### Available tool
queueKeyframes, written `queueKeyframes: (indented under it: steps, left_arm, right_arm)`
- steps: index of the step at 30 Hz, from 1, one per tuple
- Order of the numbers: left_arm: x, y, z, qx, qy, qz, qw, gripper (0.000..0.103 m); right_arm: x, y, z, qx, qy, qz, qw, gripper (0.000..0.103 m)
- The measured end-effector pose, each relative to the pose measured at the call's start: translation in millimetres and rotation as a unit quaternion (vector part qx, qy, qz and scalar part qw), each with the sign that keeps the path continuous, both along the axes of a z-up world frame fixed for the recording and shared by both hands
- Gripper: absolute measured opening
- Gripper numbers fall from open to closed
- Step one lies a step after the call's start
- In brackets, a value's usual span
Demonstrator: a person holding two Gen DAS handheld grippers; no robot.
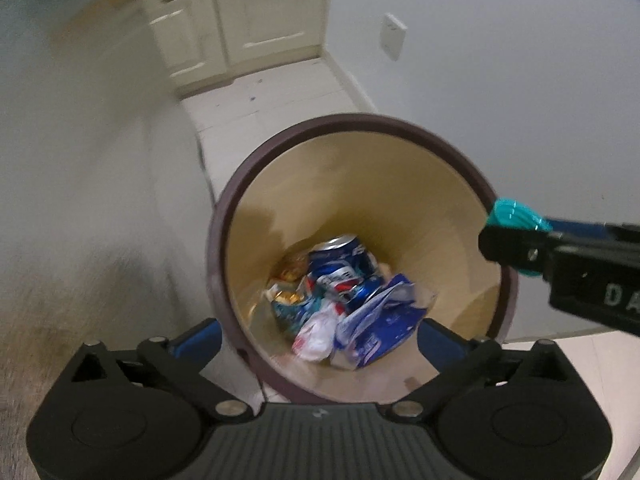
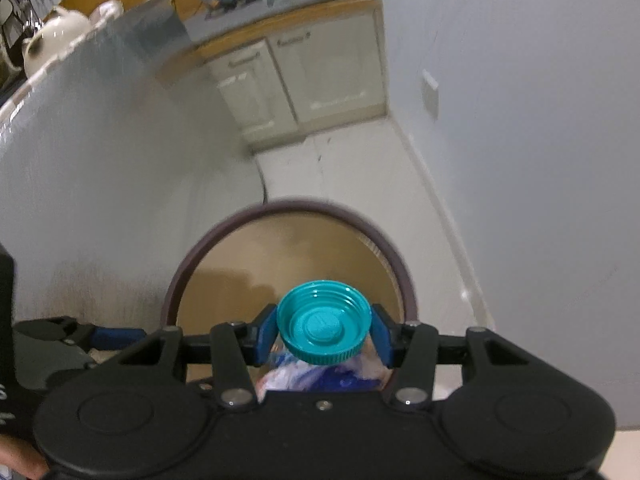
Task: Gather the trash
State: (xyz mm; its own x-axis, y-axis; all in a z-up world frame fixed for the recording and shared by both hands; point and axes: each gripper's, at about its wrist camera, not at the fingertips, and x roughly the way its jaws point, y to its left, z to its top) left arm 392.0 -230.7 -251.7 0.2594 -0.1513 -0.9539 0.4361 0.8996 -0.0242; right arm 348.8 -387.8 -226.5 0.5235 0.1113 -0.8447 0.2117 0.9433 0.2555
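Note:
A round trash bin [image 1: 440, 184] with a dark brown rim and tan inside stands on the floor; its rim also shows in the right wrist view [image 2: 280, 210]. Inside lie a blue soda can [image 1: 344, 260], snack wrappers [image 1: 292, 296] and crumpled white and blue plastic [image 1: 376, 324]. My right gripper [image 2: 324, 330] is shut on a teal bottle cap [image 2: 322, 326] and holds it over the bin; in the left wrist view the cap [image 1: 514, 216] sits above the bin's right rim. My left gripper [image 1: 320, 334] is open and empty over the bin's near edge.
A grey wall or panel [image 1: 100, 160] runs along the left of the bin and a pale wall [image 1: 520, 80] along the right. Cream cabinets [image 1: 240, 20] stand at the far end of the tiled floor [image 1: 272, 100]. A white teapot [image 2: 52, 36] sits on a counter.

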Motion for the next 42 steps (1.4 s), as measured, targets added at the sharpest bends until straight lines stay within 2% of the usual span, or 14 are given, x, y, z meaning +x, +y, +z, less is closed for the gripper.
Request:
queueKeyframes:
  steps: [4,6,7,18,28,33,38,42]
  left_arm:
    - [-5,9,1,0.006,-0.001,0.020,0.9998,0.103]
    - [-6,11,-2,0.013,0.002,0.030,0.9995,0.103]
    - [-6,12,-2,0.017,0.004,0.032,0.9993,0.103]
    - [-16,17,6,0.022,0.005,0.054,0.9983,0.103]
    - [-31,24,39,0.009,-0.026,0.056,0.9981,0.103]
    - [-40,29,65,-0.002,-0.050,0.053,0.9974,0.103]
    - [-53,32,84,-0.006,-0.064,0.048,0.9968,0.103]
    - [-64,43,104,-0.023,-0.079,0.055,0.9951,0.103]
  right_arm:
    - [5,6,-15,0.009,0.028,0.012,0.999,0.052]
    - [7,9,-21,0.014,0.038,0.012,0.999,0.072]
    - [7,10,-22,0.013,0.040,0.008,0.999,0.075]
    - [-4,12,-19,-0.009,0.049,0.013,0.999,0.078]
    - [-28,12,16,-0.048,0.013,0.006,0.999,0.086]
    - [-42,10,41,-0.061,-0.011,-0.007,0.998,0.096]
    - [-55,8,60,-0.071,-0.026,-0.018,0.997,0.101]
    - [-68,10,79,-0.076,-0.040,-0.023,0.996,0.102]
